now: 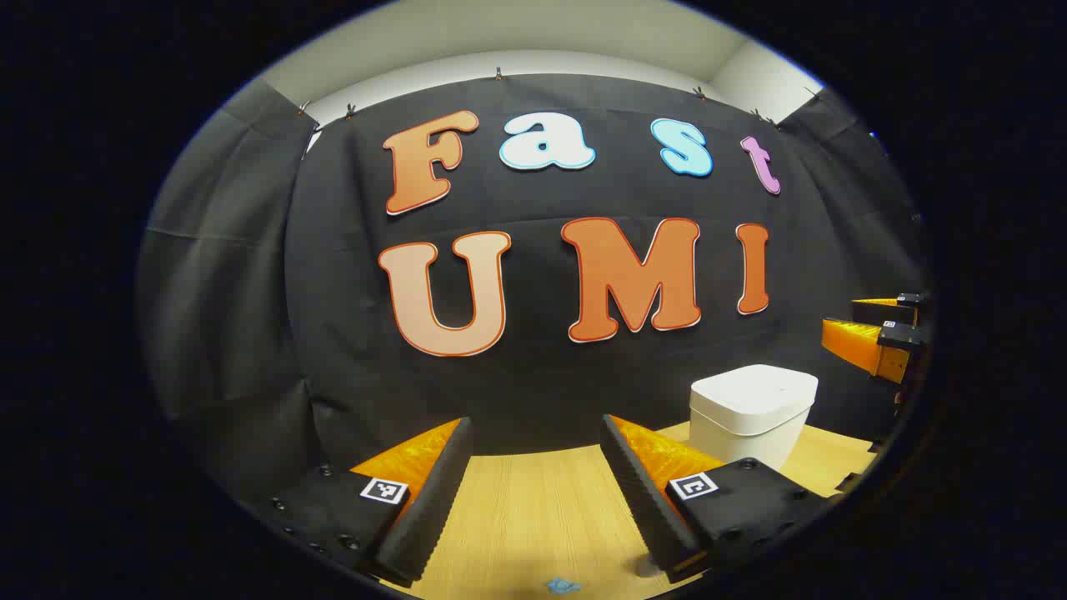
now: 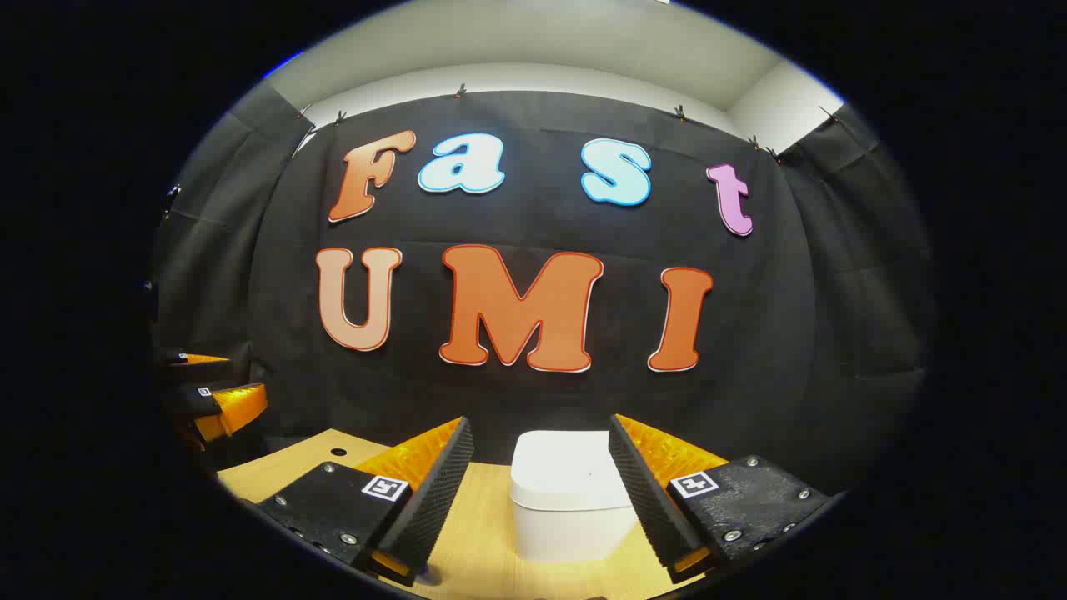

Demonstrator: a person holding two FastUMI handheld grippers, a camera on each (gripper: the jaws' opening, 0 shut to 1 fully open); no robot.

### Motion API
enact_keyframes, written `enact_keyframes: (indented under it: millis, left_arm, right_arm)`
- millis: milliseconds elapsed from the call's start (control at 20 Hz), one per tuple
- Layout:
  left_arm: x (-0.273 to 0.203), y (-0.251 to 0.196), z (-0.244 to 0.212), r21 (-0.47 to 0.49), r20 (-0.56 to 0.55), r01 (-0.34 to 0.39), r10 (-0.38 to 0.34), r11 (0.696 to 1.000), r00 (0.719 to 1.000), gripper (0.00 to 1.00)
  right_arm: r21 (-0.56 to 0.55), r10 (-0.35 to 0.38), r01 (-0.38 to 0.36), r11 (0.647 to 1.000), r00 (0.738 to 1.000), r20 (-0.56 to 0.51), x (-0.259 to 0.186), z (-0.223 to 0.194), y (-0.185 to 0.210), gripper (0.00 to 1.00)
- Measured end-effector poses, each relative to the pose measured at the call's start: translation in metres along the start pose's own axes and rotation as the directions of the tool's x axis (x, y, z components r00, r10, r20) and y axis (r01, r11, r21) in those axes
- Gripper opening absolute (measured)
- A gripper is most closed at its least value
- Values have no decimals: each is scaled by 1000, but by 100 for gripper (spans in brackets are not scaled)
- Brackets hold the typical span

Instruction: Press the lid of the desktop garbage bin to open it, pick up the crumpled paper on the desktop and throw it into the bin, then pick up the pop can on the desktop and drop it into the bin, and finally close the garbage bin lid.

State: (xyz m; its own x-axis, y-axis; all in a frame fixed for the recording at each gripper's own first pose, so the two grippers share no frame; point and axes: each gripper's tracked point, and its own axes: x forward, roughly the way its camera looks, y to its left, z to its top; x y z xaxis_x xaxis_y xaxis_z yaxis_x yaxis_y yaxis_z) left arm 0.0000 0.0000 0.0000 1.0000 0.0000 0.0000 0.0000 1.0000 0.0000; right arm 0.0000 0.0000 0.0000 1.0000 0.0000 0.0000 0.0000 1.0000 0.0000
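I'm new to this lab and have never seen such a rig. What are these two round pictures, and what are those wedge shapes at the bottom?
Each picture comes from a fisheye camera riding on a hand-held two-finger gripper, looking forward along its fingers. Those wedges are the fingers. In the left gripper view you see the left gripper, open and holding nothing, over the light wooden table. The white plastic desktop bin, lid closed, stands ahead to its right, with the other gripper at the far right edge. In the right gripper view the right gripper, also open and empty, points straight at that bin.
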Motion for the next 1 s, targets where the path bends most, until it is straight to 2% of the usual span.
enact_keyframes:
  millis: [100,250,600,1000]
  left_arm:
    - [5,11,-7,-13,-12,-2,1,1000,1000,98]
    - [14,20,-6,-33,-11,-29,29,999,1000,98]
    - [21,22,3,-44,-1,-96,96,994,995,98]
    - [30,16,-7,-24,-28,-106,105,994,994,98]
  right_arm:
    - [-17,-5,5,1000,1000,-16,-2,0,4,100]
    - [-41,-14,13,999,1000,-27,3,-1,-3,96]
    - [-21,1,-3,1000,998,-61,33,-10,-24,99]
    - [-11,0,-1,1000,995,-96,52,-16,-33,99]
